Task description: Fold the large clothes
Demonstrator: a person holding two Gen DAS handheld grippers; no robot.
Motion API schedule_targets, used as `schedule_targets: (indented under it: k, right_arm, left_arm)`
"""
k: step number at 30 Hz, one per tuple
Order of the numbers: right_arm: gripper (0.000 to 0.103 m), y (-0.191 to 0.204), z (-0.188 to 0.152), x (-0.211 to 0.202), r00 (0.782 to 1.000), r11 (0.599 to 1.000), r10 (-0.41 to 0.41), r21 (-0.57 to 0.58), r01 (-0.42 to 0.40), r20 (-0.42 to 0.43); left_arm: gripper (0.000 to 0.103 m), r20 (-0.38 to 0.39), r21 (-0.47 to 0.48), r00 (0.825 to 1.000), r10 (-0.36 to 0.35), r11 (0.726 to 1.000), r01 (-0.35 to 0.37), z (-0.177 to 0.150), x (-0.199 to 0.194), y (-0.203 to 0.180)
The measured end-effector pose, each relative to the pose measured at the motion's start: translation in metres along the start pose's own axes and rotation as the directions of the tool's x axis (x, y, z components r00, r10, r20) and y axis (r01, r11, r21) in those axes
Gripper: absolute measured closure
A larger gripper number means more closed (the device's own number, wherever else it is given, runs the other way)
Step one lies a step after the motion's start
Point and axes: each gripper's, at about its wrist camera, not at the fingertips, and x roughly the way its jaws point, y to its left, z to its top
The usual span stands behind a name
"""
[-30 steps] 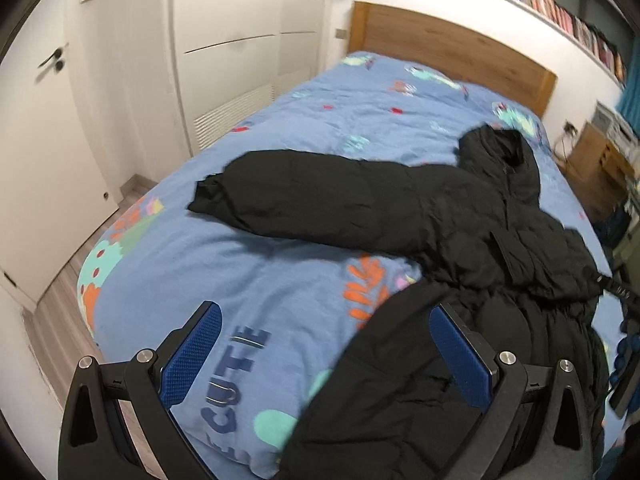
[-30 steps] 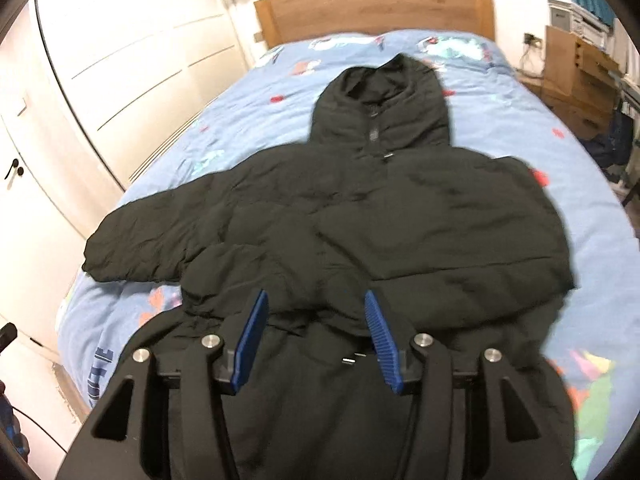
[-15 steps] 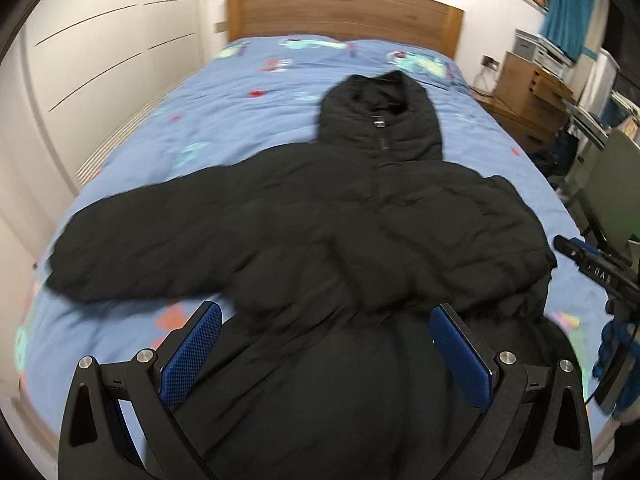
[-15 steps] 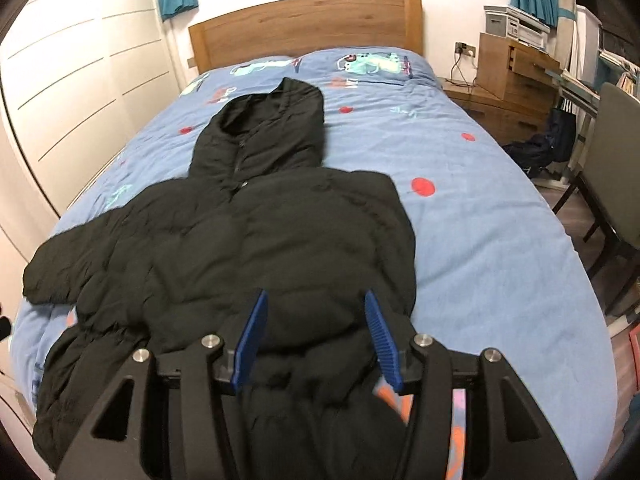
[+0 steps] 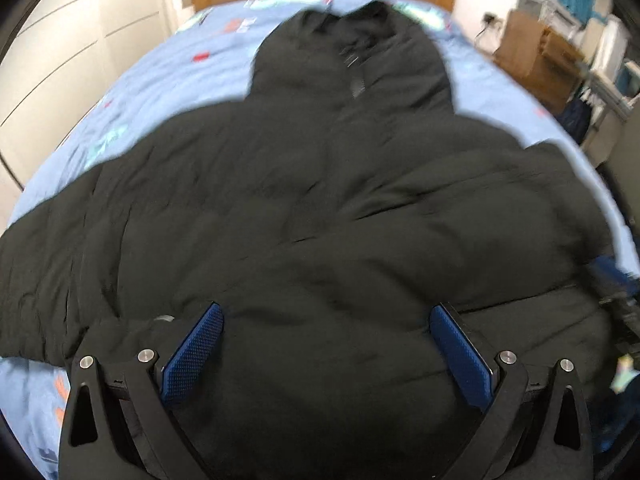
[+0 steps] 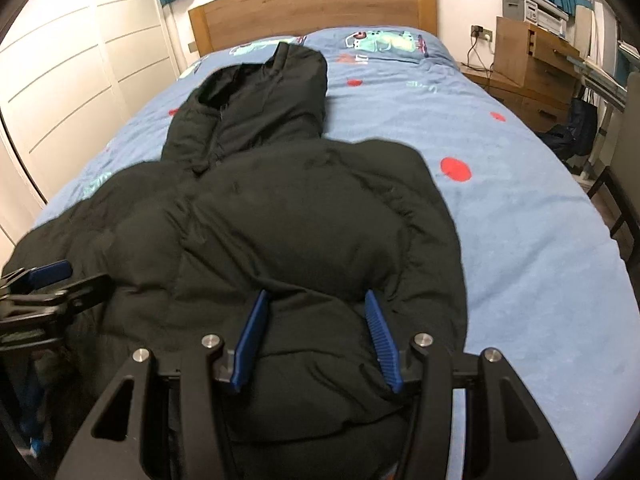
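Black puffer jacket [image 6: 288,216] lies face up on the bed [image 6: 520,220], hood [image 6: 260,96] toward the wooden headboard [image 6: 312,4], hem at the near edge. One sleeve [image 5: 60,248] runs out flat to the left; the other side looks already folded in over the body, which would explain the straight right-hand edge in the right wrist view.

Left gripper [image 5: 326,344]: fingers spread wide, nothing between them, hovering over the lower middle of the jacket. View is motion-blurred.

Right gripper [image 6: 316,340]: fingers at a middling gap over the lower right panel. Fabric bulges up between the blue pads [image 6: 252,340], but no pinch is visible, so I read it as empty.

Judgement: both tools are low at the hem end, probably to take the bottom edge and fold it up toward the hood. The padding is thick and springy; a shallow bite may slip.
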Motion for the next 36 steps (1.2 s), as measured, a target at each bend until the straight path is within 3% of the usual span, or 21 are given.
schedule_targets:
  k: [3, 7, 9, 12, 16, 20, 29, 36]
  right_arm:
    - [0.053, -0.005, -0.004, -0.001, 1.000, 1.000, 0.003, -0.027, -0.003, -0.006]
    - [0.054, -0.007, -0.002, -0.011, 0.998, 0.998, -0.055, -0.035, 0.055, -0.008]
    - [0.053, -0.005, 0.000, -0.022, 0.998, 0.997, -0.068, -0.028, 0.069, 0.017]
    - [0.053, 0.001, -0.002, -0.028, 0.999, 0.999, -0.044, -0.015, 0.045, 0.032]
    - [0.053, 0.004, -0.015, -0.022, 0.998, 0.999, -0.052, -0.013, 0.052, -0.033]
    - [0.053, -0.003, -0.021, -0.044, 0.997, 0.997, -0.073, 0.035, 0.075, -0.041]
    - [0.053, 0.021, -0.036, -0.138, 0.997, 0.994, -0.072, 0.086, 0.069, 0.027]
    - [0.053, 0.057, -0.052, -0.199, 0.995, 0.992, -0.071, 0.109, 0.062, 0.075]
  left_arm:
    - [0.000, -0.011, -0.048, 1.000, -0.007, 0.999, 0.007, -0.005, -0.002, 0.027]
    - [0.001, 0.055, -0.059, 0.996, 0.068, 0.996, -0.065, -0.006, -0.032, 0.039]
    - [0.001, 0.084, -0.048, 0.996, 0.044, 0.998, -0.040, -0.006, -0.044, 0.036]
    - [0.001, 0.050, 0.008, 0.997, 0.053, 0.999, -0.053, -0.010, -0.038, 0.023]
    - [0.001, -0.018, 0.044, 0.994, 0.111, 0.993, -0.110, -0.022, -0.028, 0.019]
    - [0.001, 0.022, 0.006, 0.993, 0.114, 0.993, -0.114, -0.031, -0.065, 0.038]
    - [0.001, 0.122, -0.048, 0.992, 0.042, 0.998, -0.036, -0.062, -0.172, 0.080]
    - [0.001, 0.203, -0.084, 0.974, 0.098, 0.993, -0.083, -0.100, -0.241, 0.127]
